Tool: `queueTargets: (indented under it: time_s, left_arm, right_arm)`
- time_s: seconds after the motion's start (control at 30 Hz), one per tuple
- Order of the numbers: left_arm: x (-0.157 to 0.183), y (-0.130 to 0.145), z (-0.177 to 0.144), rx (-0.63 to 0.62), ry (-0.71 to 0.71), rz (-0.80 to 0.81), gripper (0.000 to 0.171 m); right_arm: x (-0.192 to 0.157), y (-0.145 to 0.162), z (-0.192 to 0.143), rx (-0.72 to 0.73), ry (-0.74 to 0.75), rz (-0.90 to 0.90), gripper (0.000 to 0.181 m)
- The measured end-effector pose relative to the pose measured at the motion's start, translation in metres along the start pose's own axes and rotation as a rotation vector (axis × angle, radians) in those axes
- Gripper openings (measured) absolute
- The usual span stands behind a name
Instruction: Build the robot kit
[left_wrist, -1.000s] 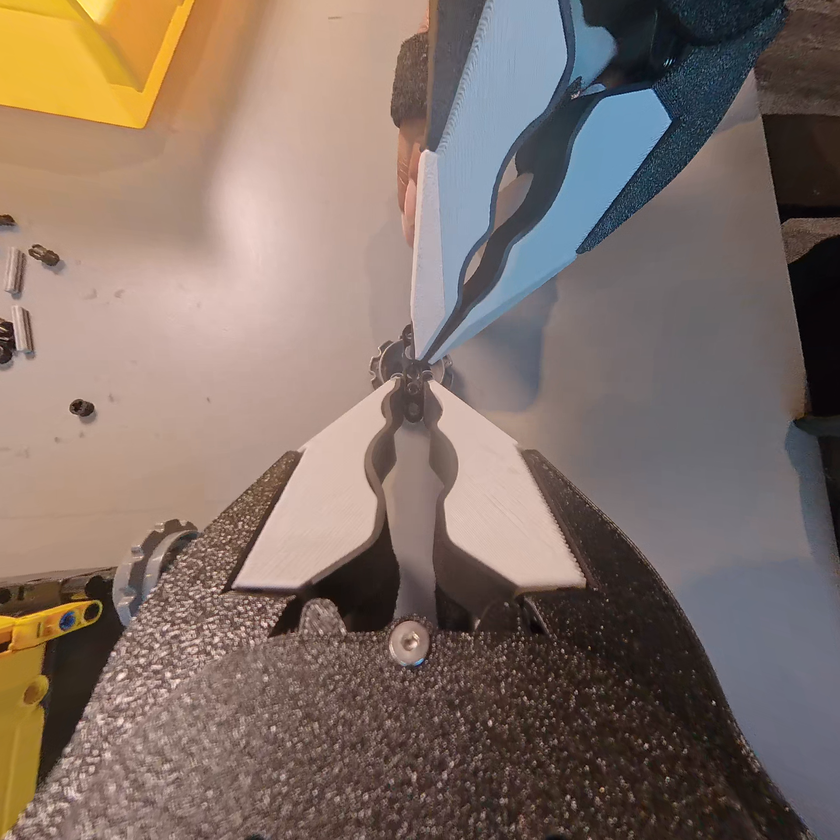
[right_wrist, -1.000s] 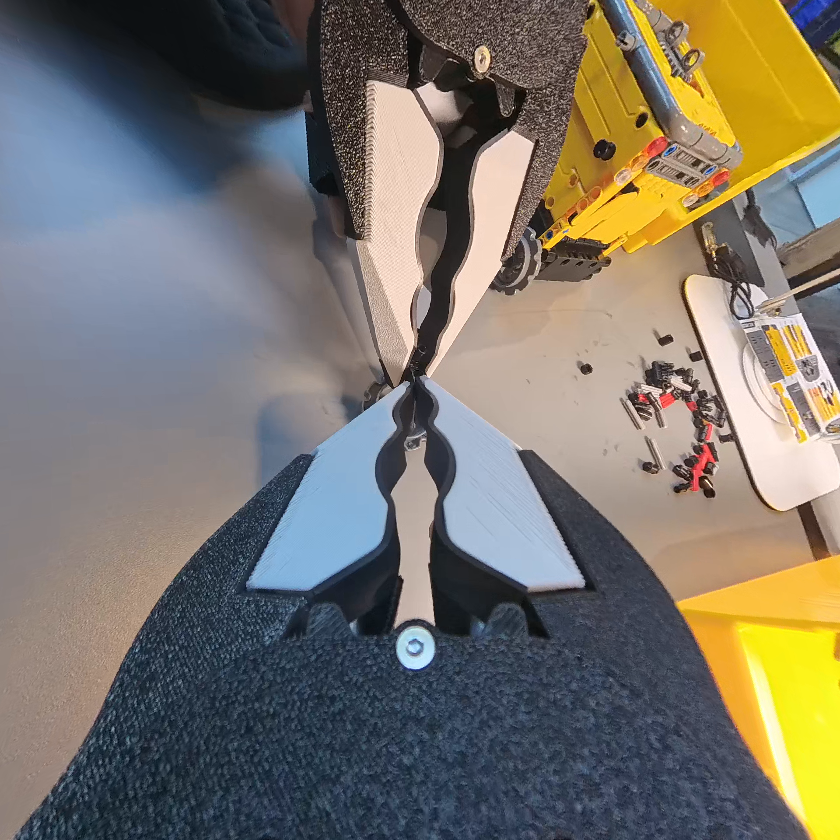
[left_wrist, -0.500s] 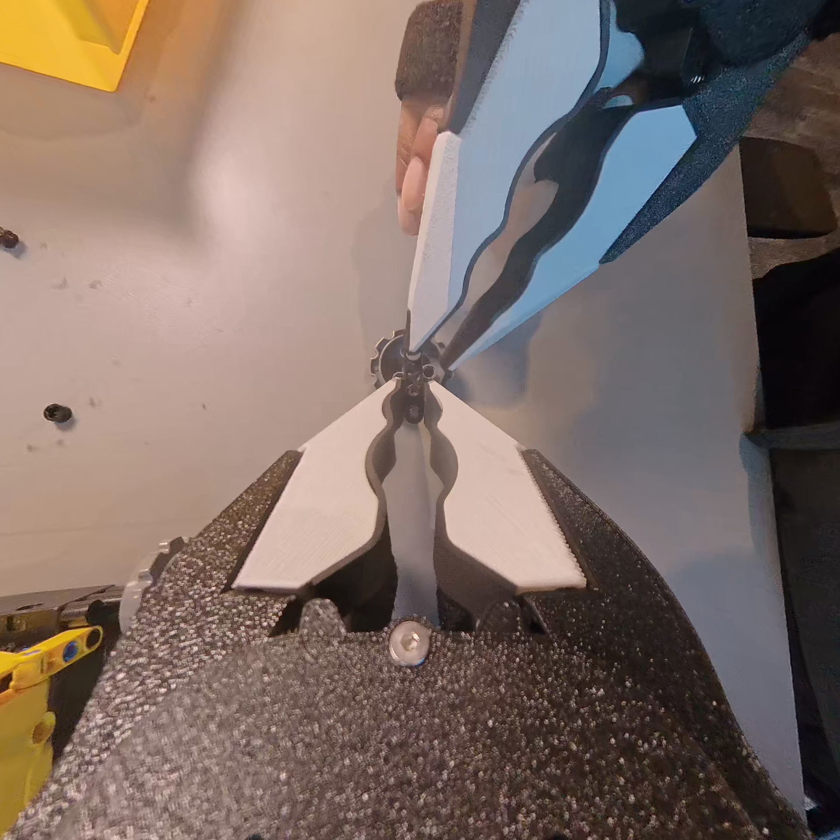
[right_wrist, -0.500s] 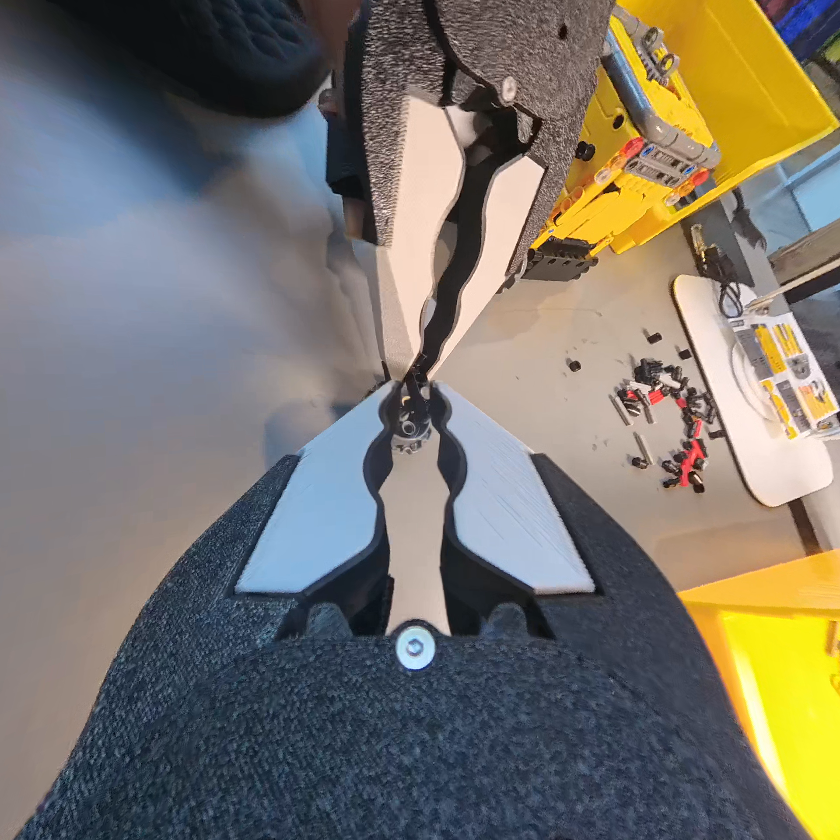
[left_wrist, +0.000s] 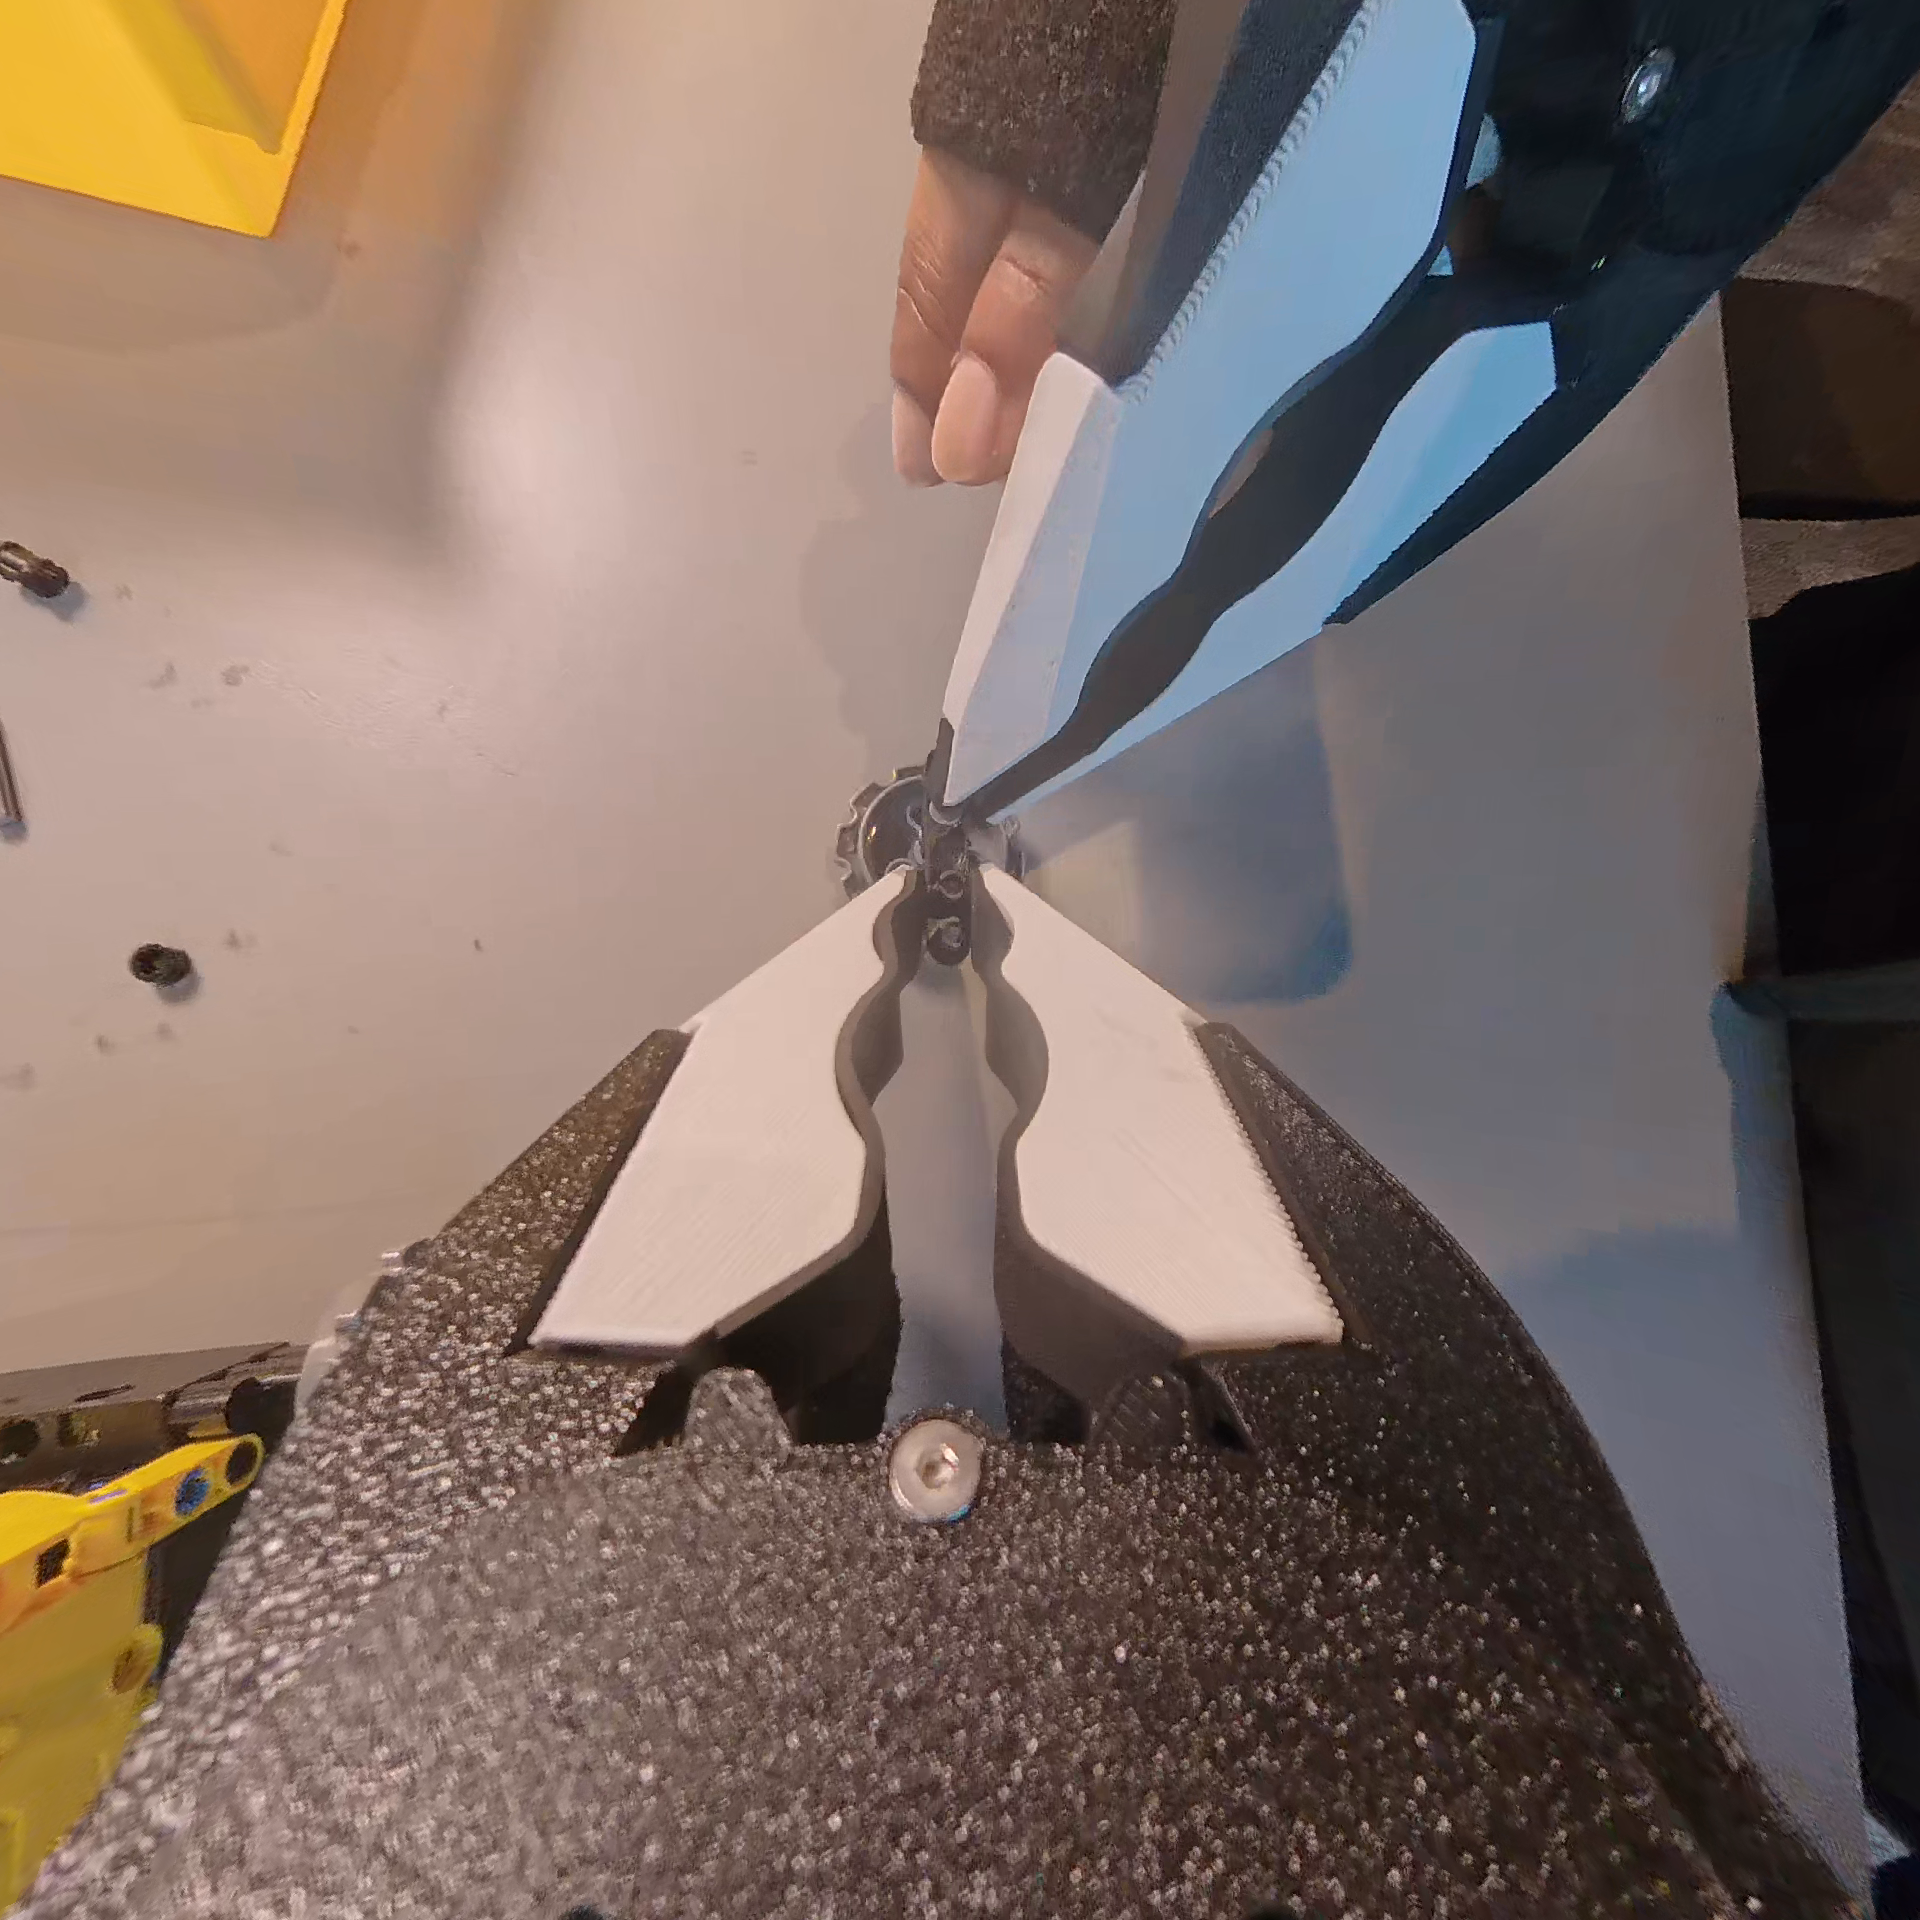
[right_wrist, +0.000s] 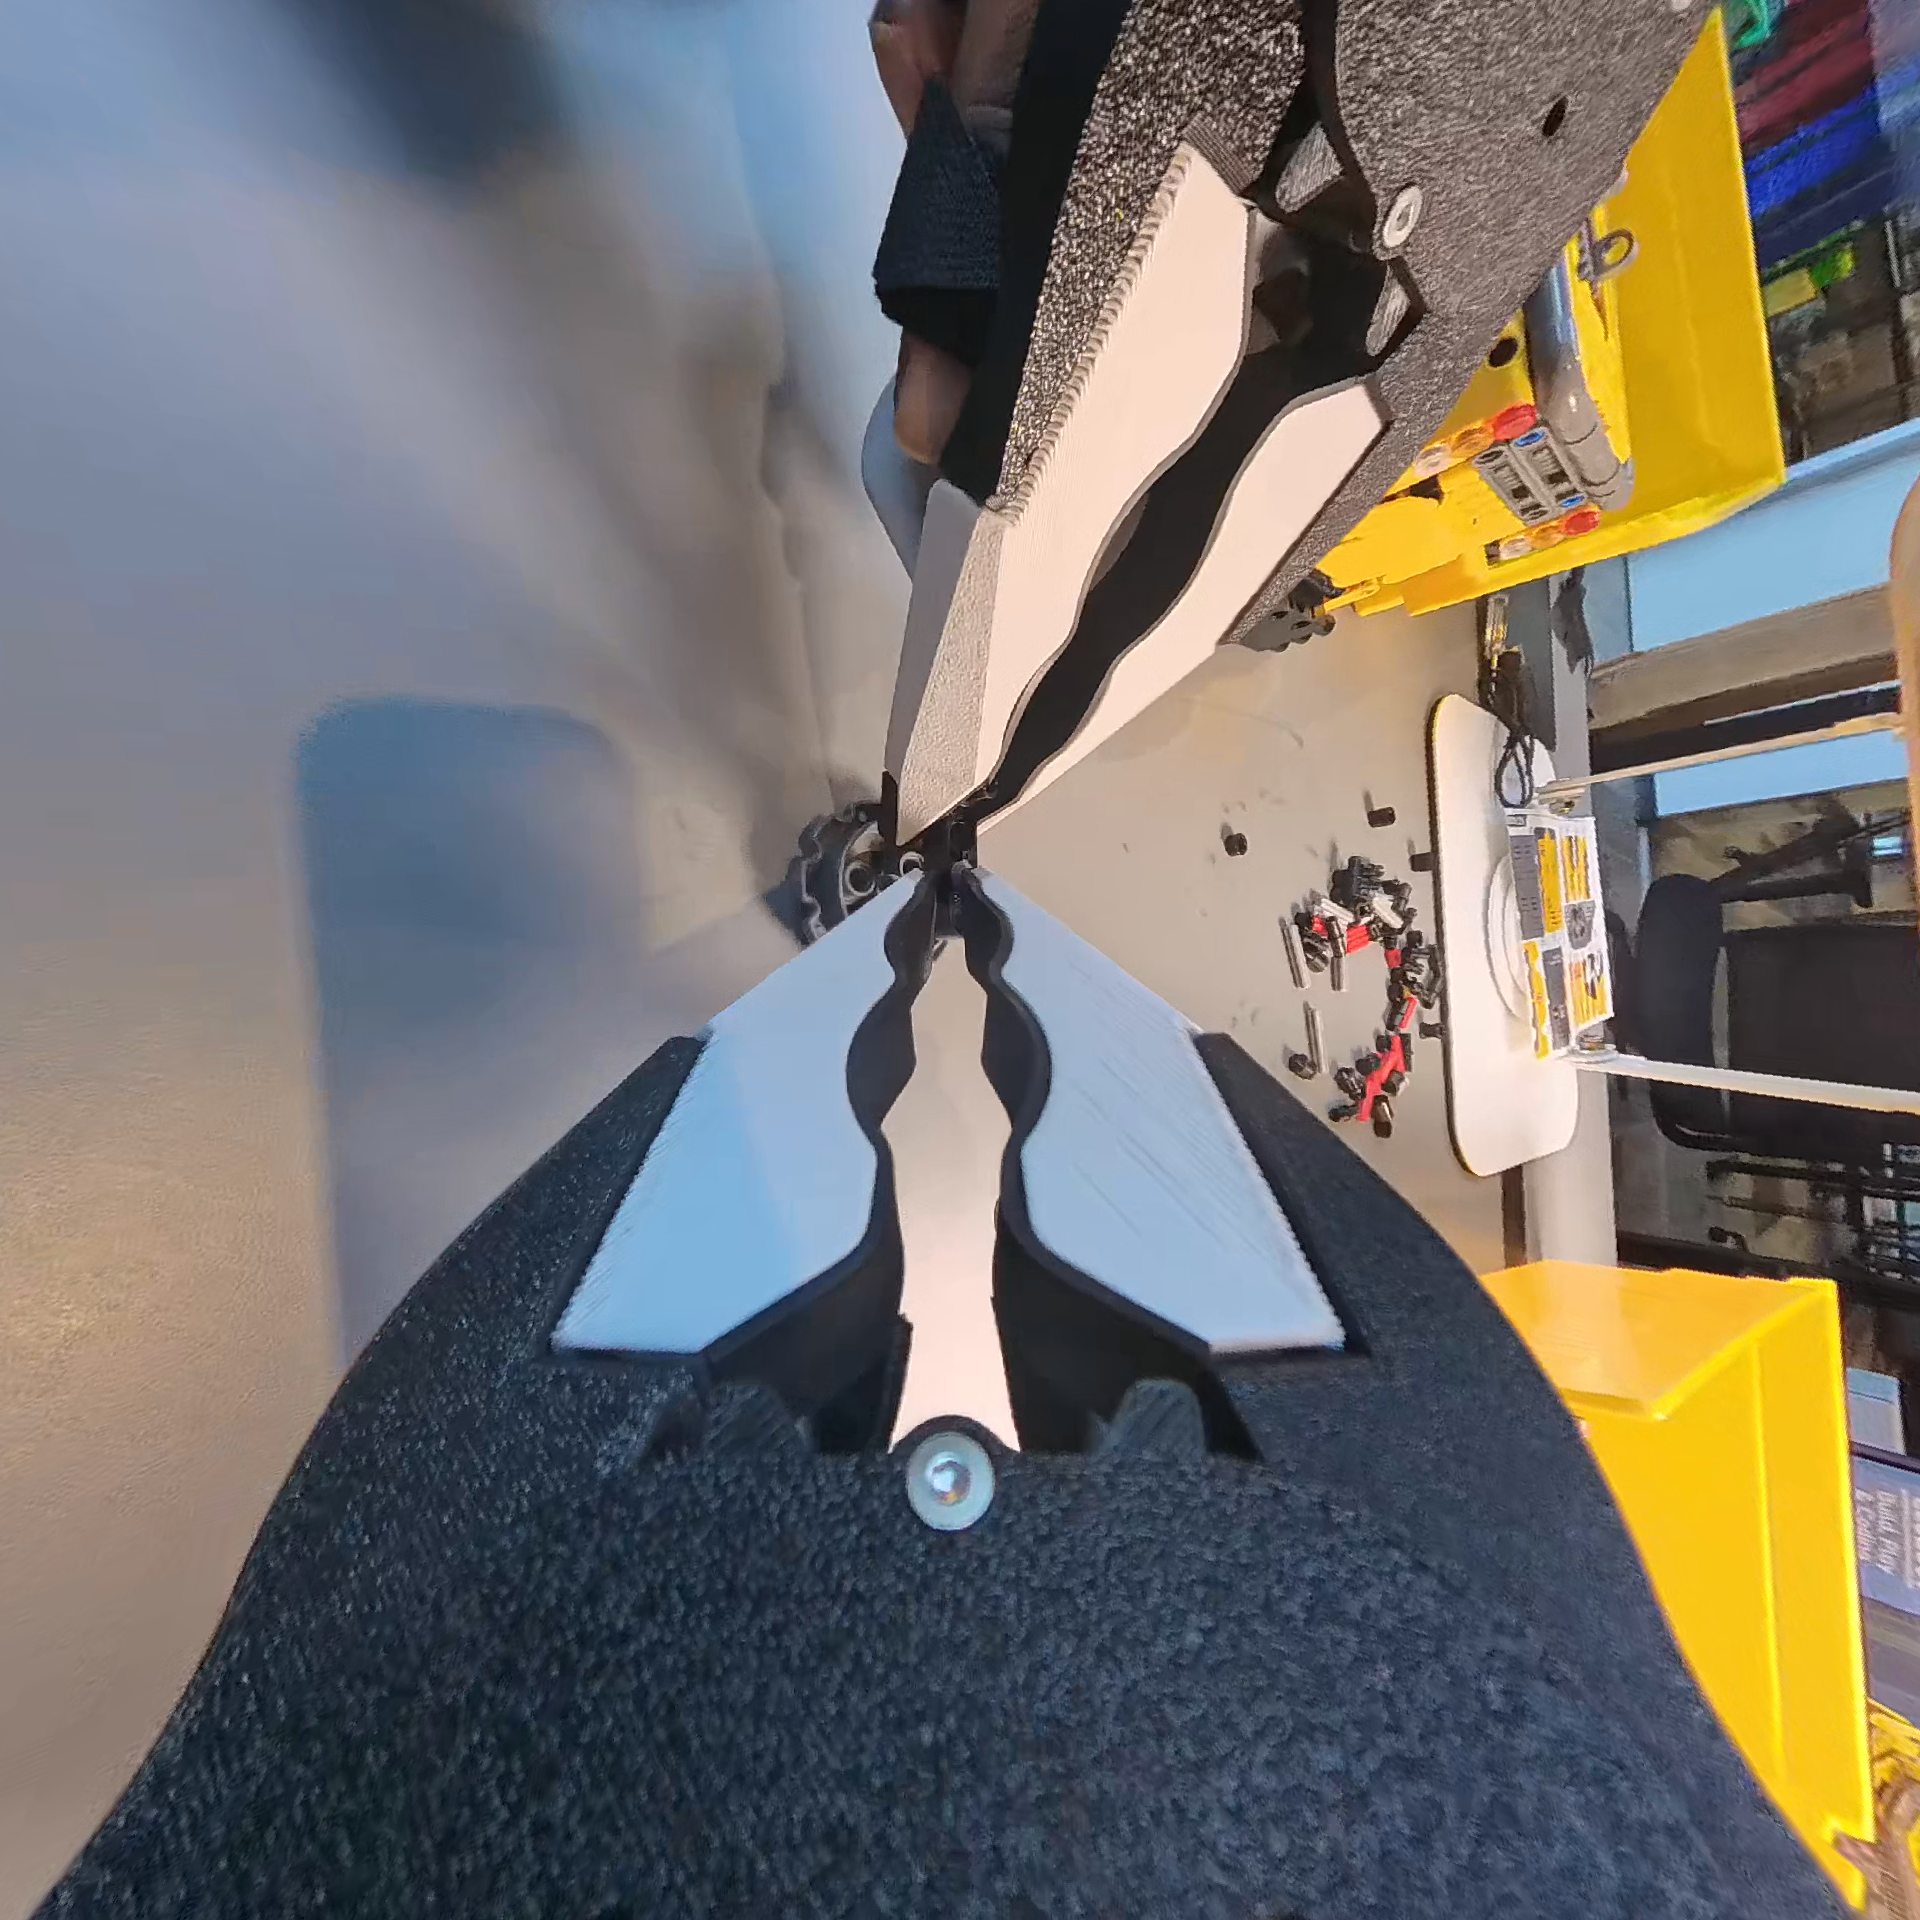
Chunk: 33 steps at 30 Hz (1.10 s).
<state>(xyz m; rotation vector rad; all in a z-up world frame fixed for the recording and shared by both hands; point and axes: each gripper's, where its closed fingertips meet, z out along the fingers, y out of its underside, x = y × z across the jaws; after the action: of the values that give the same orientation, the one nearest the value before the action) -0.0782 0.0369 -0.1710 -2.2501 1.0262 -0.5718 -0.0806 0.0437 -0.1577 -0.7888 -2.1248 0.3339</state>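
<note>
My left gripper (left_wrist: 943, 894) is closed down to a sliver on a small black connector piece (left_wrist: 948, 928), pinched right at my fingertips. My right gripper (right_wrist: 940, 883) is likewise nearly closed, tips clamped on the far end of the same black piece, so both grippers meet tip to tip over it, the right one coming in from above at a slant in the left wrist view. Just behind the tips sits a black toothed wheel (left_wrist: 878, 831) attached to or touching the piece; can't tell which. All this is above a pale grey tabletop (left_wrist: 468, 727). A person's fingers (left_wrist: 956, 353) in a dark cuff show behind the right gripper. Further out on my left side: a scatter of small black and red pins (right_wrist: 1371, 987) on the table, a white board (right_wrist: 1496, 1101) with a printed booklet (right_wrist: 1558, 925) on it, a part-built yellow brick model (right_wrist: 1496, 488), and yellow bins (right_wrist: 1704, 1455) at the edges.
</note>
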Motion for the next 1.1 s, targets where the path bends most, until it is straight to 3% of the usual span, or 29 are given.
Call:
queueTargets:
  time_s: [0.2,0.33,0.73,1.1]
  left_arm:
    - [-0.003,-0.009,-0.006,0.106,-0.058,0.047,0.007]
    - [-0.004,-0.009,-0.004,0.111,-0.079,0.066,0.006]
    - [-0.007,-0.011,-0.003,0.027,-0.013,-0.025,0.005]
    - [-0.009,-0.011,-0.001,-0.074,0.046,-0.072,0.005]
  right_arm:
    - [0.001,0.001,0.001,-0.003,-0.003,0.031,0.004]
    - [0.003,0.002,0.002,-0.001,-0.016,0.059,0.005]
    - [0.005,0.005,0.002,-0.065,0.057,-0.168,0.005]
    - [0.005,0.009,0.004,-0.082,-0.001,-0.092,0.005]
